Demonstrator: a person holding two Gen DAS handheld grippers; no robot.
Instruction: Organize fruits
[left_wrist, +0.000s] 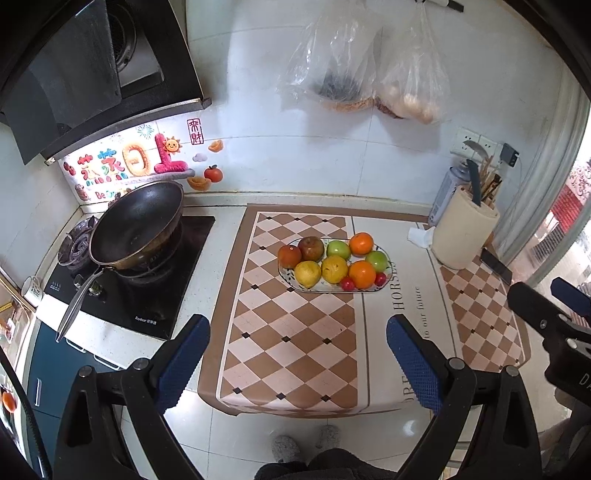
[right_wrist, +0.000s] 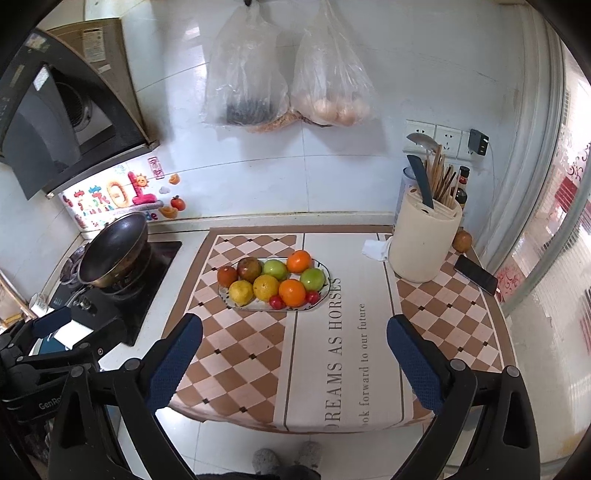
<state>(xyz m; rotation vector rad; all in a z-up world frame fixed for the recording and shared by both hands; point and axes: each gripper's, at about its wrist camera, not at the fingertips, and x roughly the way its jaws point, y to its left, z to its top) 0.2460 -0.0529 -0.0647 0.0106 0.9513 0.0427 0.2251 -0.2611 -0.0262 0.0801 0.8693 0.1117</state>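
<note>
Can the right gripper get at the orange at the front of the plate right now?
Probably yes: the right gripper is open, and nothing lies between it and the front orange except bare mat.

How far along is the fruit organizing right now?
Barely started, by the look of it. The fruit sits piled on the plate: oranges, green apples, yellow and reddish fruit, small red ones. One brown fruit lies apart beside the knife block. Nothing is in hand: the left tool and right tool are open, short of the plate.

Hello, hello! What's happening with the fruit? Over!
Left hand-held gripper open, empty. Right hand-held gripper open, empty. Fruit plate full, untouched on the mat. Nothing in the way.
</note>
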